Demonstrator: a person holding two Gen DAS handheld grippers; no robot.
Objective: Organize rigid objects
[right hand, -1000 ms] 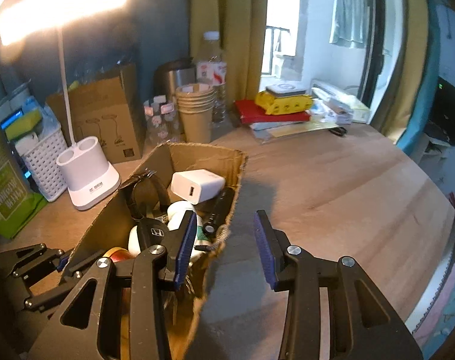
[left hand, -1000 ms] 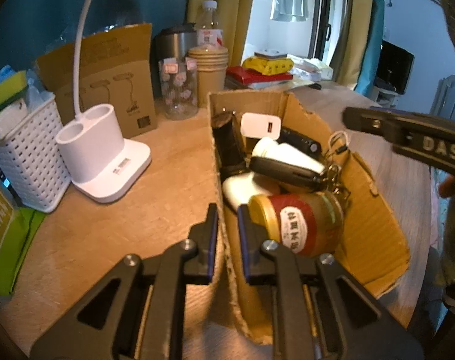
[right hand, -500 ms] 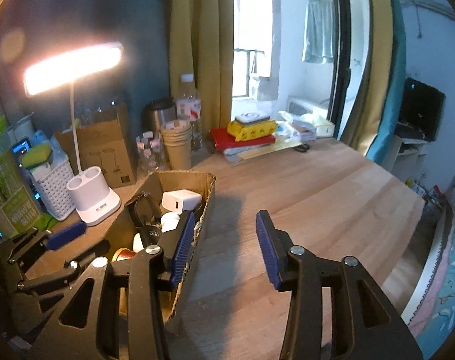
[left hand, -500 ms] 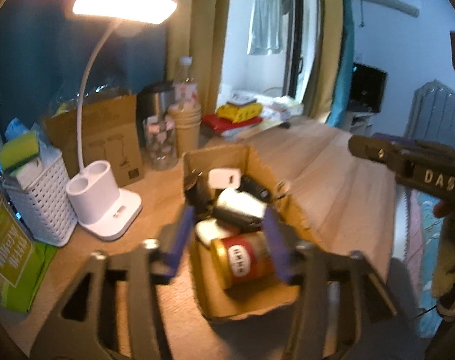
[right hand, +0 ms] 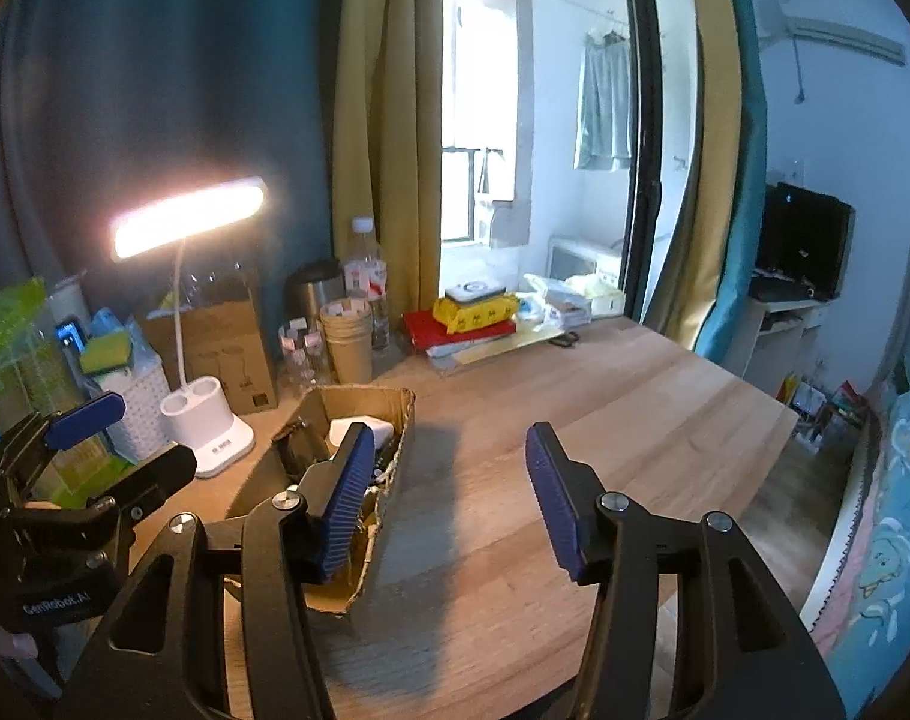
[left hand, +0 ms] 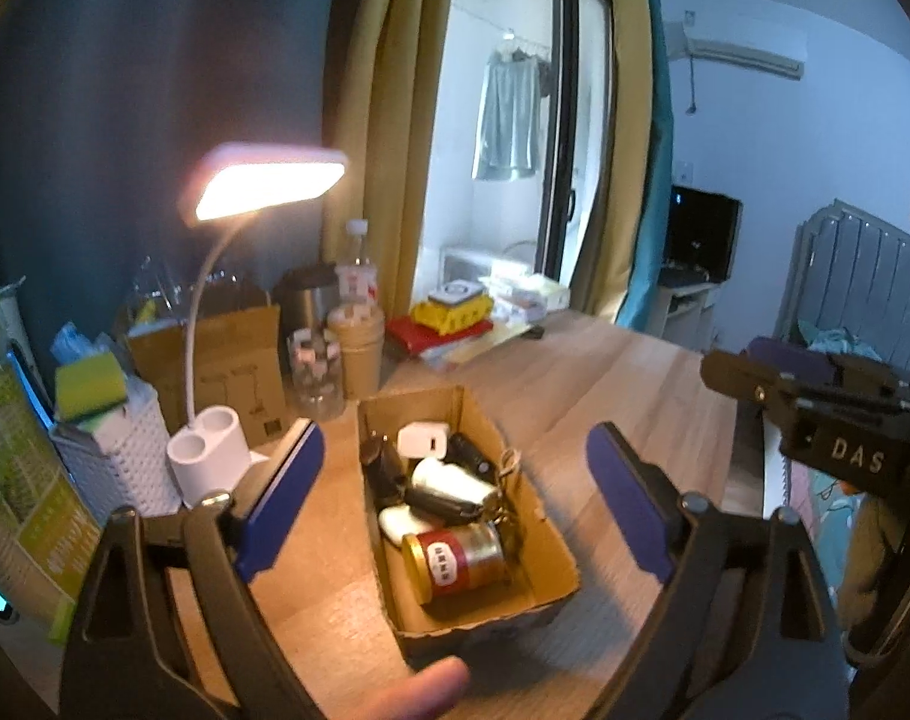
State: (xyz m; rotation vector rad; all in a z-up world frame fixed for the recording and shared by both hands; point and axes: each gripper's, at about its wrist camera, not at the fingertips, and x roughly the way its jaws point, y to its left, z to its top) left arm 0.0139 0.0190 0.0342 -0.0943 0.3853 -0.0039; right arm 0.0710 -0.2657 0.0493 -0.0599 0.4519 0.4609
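Note:
A cardboard box (left hand: 550, 546) stands on the wooden table and holds several items: a jar with a red label (left hand: 457, 561), a white charger (left hand: 422, 441), a white bottle (left hand: 449, 480) and dark objects. My left gripper (left hand: 455, 492) is open wide and empty, raised above the box. The box also shows in the right wrist view (right hand: 389, 414). My right gripper (right hand: 449, 498) is open and empty, to the right of the box, above bare table. The left gripper shows at the left of the right wrist view (right hand: 83, 420).
A lit white desk lamp (left hand: 212, 456), a white basket (left hand: 116, 462), a brown carton (left hand: 227, 366), paper cups (left hand: 356, 348), a glass jar (left hand: 317, 378), a water bottle (right hand: 365, 282) and stacked books (right hand: 472, 324) line the back of the table (right hand: 574, 414). A fingertip (left hand: 419, 690) shows at the bottom.
My left gripper has let go of the box wall, opened wide and pulled up and back. My right gripper has also risen and backed away, still open.

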